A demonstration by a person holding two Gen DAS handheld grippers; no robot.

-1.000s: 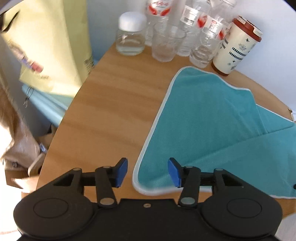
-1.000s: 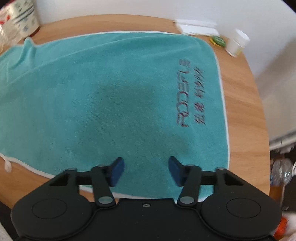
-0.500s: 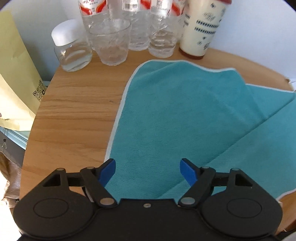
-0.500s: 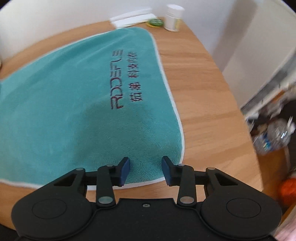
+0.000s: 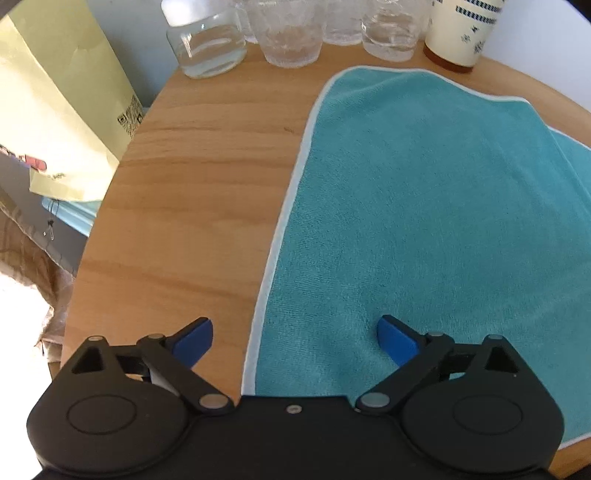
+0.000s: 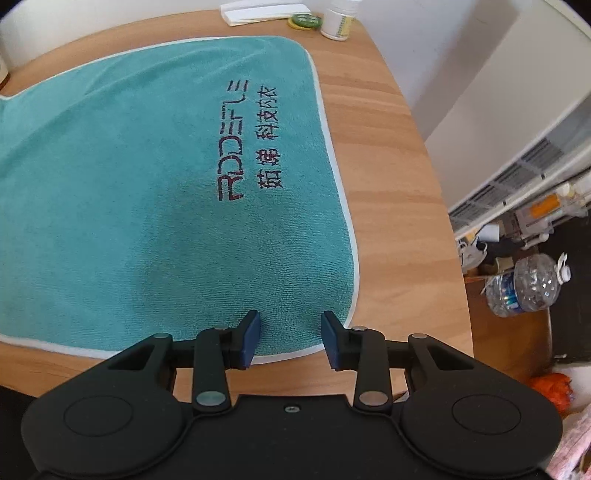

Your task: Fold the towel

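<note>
Teal terry towel with white piping (image 5: 424,221) lying flat on round wooden table (image 5: 192,206), long axis running left-right, printed lettering end (image 6: 247,140) pointing right. Left tongs (image 5: 295,338) now spreading wide, straddling towel's near-left hem after shifting sideways. Right tongs (image 6: 290,338) narrowing slightly, half-open over near-right corner. Both appear lining up for corner pinch; fold not begun.

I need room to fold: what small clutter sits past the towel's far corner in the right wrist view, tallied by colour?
White: 2 (paper stack, small tub)
Green: 1 (round disc)
Total: 3
</note>
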